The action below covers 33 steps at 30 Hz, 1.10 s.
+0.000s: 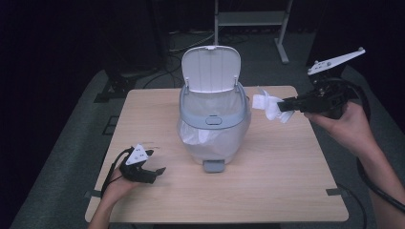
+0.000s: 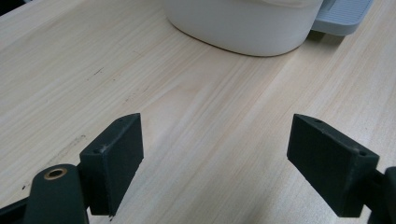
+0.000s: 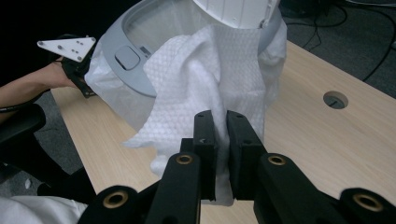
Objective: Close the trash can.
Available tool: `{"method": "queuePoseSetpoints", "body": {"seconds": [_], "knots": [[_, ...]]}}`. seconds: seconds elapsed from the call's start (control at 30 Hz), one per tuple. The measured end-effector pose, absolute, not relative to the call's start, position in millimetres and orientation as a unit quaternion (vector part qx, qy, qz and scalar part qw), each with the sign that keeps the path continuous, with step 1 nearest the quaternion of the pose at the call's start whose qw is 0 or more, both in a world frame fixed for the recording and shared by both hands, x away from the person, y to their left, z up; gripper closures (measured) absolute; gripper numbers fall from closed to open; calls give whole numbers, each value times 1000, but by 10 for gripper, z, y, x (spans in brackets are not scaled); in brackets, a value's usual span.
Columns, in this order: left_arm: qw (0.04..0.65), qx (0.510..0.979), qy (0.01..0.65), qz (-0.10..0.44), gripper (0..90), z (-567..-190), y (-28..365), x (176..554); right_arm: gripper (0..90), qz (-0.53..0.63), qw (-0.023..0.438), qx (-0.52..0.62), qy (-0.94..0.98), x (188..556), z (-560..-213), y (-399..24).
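The white paper towel (image 3: 205, 79) is a light, limp, crumpled sheet that drapes and folds wherever it is unsupported, so a pinch on 1 bunched edge is enough to carry it and nothing about it can break or slip much once the pads bite into the folds. It hangs in the air off the right side of the pedal bin (image 1: 214, 119), close to the rim, with the bin's lid (image 1: 210, 68) standing open and a white liner showing inside. The right gripper (image 1: 286, 105) is clenched on that bunched edge, its 2 jaws nearly together with the towel squeezed between them. The left gripper (image 1: 152, 168) rests low at the front left of the tabletop (image 1: 267, 191), jaws spread wide and holding nothing, well apart from the bin.
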State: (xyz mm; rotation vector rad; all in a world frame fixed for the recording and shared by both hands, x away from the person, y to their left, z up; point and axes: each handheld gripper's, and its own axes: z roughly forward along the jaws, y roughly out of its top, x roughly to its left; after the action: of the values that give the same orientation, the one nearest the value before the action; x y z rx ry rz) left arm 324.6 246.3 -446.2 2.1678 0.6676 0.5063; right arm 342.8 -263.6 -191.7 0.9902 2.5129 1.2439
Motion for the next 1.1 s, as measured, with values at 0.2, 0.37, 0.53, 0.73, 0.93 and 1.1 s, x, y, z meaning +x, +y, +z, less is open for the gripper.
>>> {"method": "queuePoseSetpoints", "body": {"seconds": [0.2,0.37,0.53,0.73,0.93,1.1], "knots": [[396,857,264,201,175,-4466,2457,3246,825,412,87,322,848,3456,-1796,-2530],[396,856,264,200,175,-4464,2461,3246,825,409,89,311,853,3489,-1728,-2435],[394,857,263,201,175,-4464,2467,3247,825,408,88,304,856,3508,-1684,-2324],[396,856,264,201,175,-4459,2467,3245,825,401,83,293,864,3548,-1666,-2154],[395,857,264,200,174,-4463,2472,3247,825,396,81,286,869,3604,-1637,-2024],[396,856,265,201,174,-4462,2478,3249,825,393,81,281,872,3630,-1614,-1947]]}}
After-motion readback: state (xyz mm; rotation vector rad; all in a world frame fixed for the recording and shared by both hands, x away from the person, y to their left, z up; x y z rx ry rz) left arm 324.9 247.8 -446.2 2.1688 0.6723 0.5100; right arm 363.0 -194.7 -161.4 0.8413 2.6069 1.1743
